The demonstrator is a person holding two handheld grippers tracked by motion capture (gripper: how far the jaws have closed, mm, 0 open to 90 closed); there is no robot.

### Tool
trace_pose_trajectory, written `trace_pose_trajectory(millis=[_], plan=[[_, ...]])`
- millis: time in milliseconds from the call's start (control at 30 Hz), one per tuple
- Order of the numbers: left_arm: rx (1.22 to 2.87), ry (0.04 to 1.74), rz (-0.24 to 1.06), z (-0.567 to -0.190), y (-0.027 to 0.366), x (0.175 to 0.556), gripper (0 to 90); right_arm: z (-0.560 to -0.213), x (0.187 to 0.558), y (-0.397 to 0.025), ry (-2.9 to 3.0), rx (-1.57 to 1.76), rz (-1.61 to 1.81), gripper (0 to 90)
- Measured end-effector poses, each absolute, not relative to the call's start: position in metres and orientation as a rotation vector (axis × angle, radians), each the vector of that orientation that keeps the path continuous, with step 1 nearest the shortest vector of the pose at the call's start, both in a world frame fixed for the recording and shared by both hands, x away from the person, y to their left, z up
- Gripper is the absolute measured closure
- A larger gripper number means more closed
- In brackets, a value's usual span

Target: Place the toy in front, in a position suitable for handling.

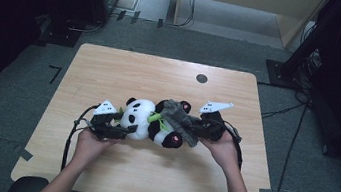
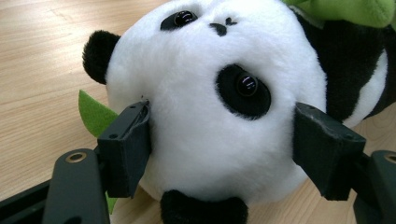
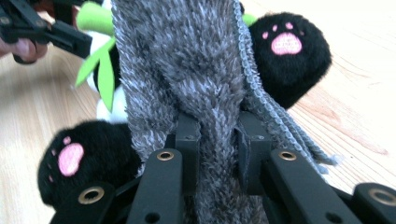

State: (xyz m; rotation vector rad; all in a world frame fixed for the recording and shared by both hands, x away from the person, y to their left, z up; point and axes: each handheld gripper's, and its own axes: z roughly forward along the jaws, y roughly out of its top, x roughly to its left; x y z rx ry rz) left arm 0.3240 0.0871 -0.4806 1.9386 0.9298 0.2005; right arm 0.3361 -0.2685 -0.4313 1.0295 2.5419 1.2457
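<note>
A black-and-white panda plush (image 1: 142, 118) lies on its back in the middle of the wooden table (image 1: 112, 67), holding green leaves (image 1: 155, 117). My left gripper (image 1: 121, 129) grips its white head (image 2: 210, 93), one jaw pressed into each side; the gripper's midpoint (image 2: 222, 140) sits on the face. A fuzzy grey cloth (image 1: 180, 119) lies across the panda's black body. My right gripper (image 1: 203, 127) is shut on a fold of that cloth (image 3: 187, 60), which is pinched between the jaws (image 3: 218, 135). Two pink-soled black paws (image 3: 289, 51) flank the cloth.
A small black round mark (image 1: 201, 78) sits near the table's far edge. Bare wood surrounds the plush on all sides. Dark stands and cables (image 1: 298, 109) lie on the grey floor to the right and behind the table.
</note>
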Motion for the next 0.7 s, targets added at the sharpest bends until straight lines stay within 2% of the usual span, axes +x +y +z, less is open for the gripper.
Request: trace_pose_trajectory(millis=[700], plan=[[1.920, 0.926, 0.187, -0.482, 0.089, 0.326, 24.9, -0.450, 0.337, -0.288, 2.552, 1.091, 1.206, 75.6]])
